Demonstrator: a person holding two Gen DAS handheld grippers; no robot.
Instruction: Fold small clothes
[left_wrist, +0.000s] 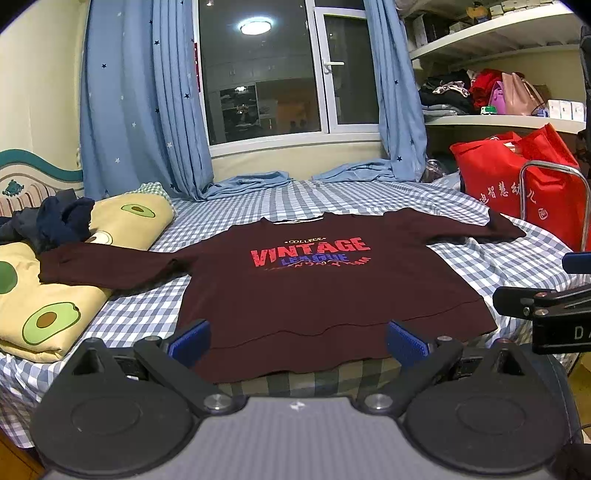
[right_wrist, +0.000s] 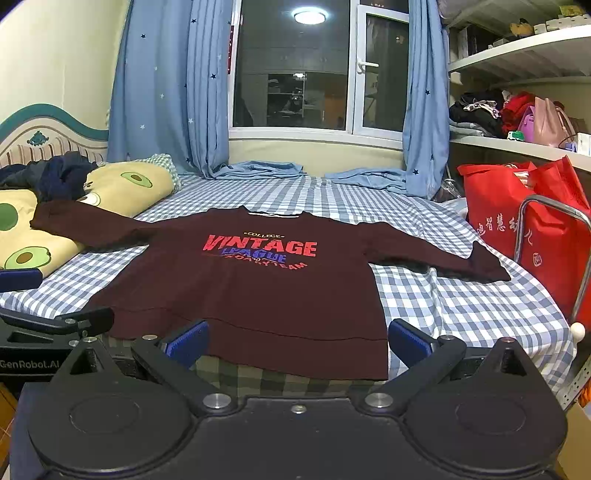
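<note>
Between the spread blue-padded fingers of the left gripper (left_wrist: 298, 341) and likewise the right gripper (right_wrist: 297, 341), both released and empty, lies the hem of a dark maroon long-sleeved shirt (left_wrist: 314, 280) printed VINTAGE, flat with sleeves outstretched on the blue-and-white checked bedsheet (left_wrist: 258, 206), one cuff touching the yellow avocado-print pillow (left_wrist: 44, 314)

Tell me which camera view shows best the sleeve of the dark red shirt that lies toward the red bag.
The right wrist view: that sleeve lies whole on the checked sheet, cuff included, fairly central. The left wrist view shows the sleeve too, but farther off, flatter and more squeezed toward the red bag.
</note>
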